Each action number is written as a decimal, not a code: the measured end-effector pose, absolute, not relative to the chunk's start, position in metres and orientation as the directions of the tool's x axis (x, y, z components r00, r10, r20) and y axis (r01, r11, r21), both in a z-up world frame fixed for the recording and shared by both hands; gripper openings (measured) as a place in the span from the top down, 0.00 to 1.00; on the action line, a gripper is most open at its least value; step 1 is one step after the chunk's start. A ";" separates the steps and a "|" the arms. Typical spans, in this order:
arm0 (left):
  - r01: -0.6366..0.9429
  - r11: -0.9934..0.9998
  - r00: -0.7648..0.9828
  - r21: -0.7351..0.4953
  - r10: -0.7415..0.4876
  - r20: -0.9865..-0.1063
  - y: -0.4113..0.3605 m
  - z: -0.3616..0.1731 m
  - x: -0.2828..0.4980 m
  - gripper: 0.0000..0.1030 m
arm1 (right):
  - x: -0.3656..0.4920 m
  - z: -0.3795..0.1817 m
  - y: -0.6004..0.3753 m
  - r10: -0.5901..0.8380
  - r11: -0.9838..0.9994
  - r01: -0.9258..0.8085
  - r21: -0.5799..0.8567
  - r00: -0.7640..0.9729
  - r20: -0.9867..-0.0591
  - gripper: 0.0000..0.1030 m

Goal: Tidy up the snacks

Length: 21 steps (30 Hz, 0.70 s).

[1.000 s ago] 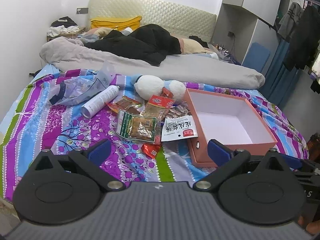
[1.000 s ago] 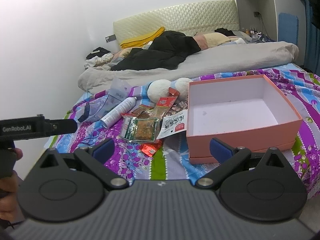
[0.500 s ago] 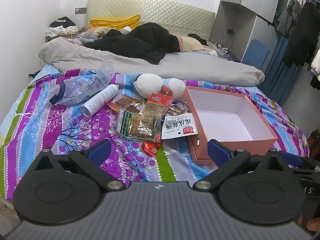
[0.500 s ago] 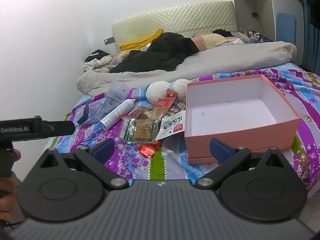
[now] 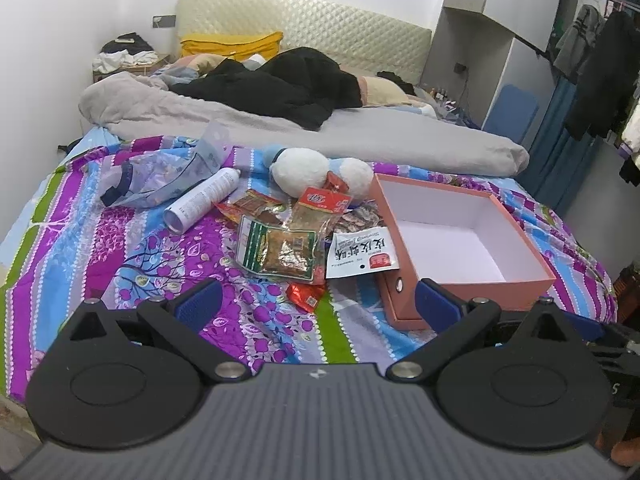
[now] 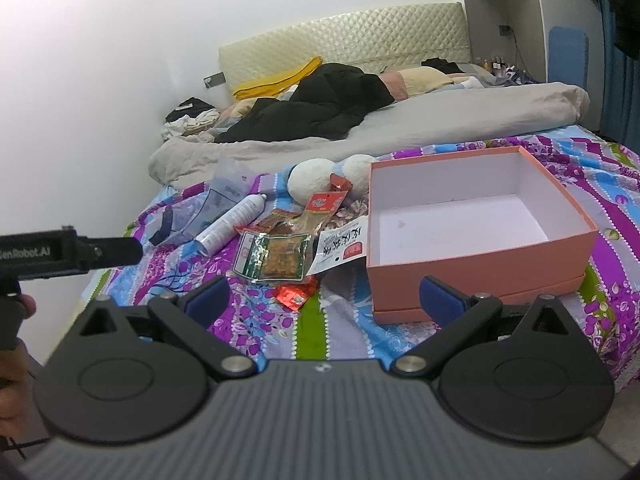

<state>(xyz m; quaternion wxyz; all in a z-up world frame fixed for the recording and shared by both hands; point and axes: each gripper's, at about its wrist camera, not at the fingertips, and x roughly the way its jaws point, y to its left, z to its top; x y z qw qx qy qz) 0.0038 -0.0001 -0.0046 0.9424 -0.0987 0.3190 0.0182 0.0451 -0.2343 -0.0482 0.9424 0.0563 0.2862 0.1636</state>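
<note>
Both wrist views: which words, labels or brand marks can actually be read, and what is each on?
"GenRobot.AI", first letter cut off by the frame edge: on the left hand-held gripper.
White snack packet: large black Chinese characters, not readable with certainty; small print blurred.
Red-label packet, green-edged packet, spray can: print too small.

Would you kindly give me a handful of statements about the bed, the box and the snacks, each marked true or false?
1. The pink box already holds several snack packets. False: it is empty, its white bottom bare.
2. The white spray can lies on its side, left of the snack pile. True.
3. The left gripper is shut on the white packet with black lettering. False: its jaws stand open and hold nothing; the packet lies on the bed against the box.
4. A white plush toy lies behind the snacks. True.
5. The right gripper has its jaws open and empty. True.
</note>
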 end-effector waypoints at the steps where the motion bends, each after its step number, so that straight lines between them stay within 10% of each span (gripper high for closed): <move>1: -0.099 0.979 0.795 -0.179 -0.030 -0.605 0.000 -0.005 0.004 0.00 | 0.045 -0.050 -0.235 0.339 0.941 -0.273 0.202 0.783 -0.522 0.00; 21: -0.104 0.972 0.780 -0.209 -0.050 -0.624 0.007 -0.018 0.005 0.00 | 0.044 -0.056 -0.234 0.378 0.925 -0.294 0.240 0.772 -0.511 0.00</move>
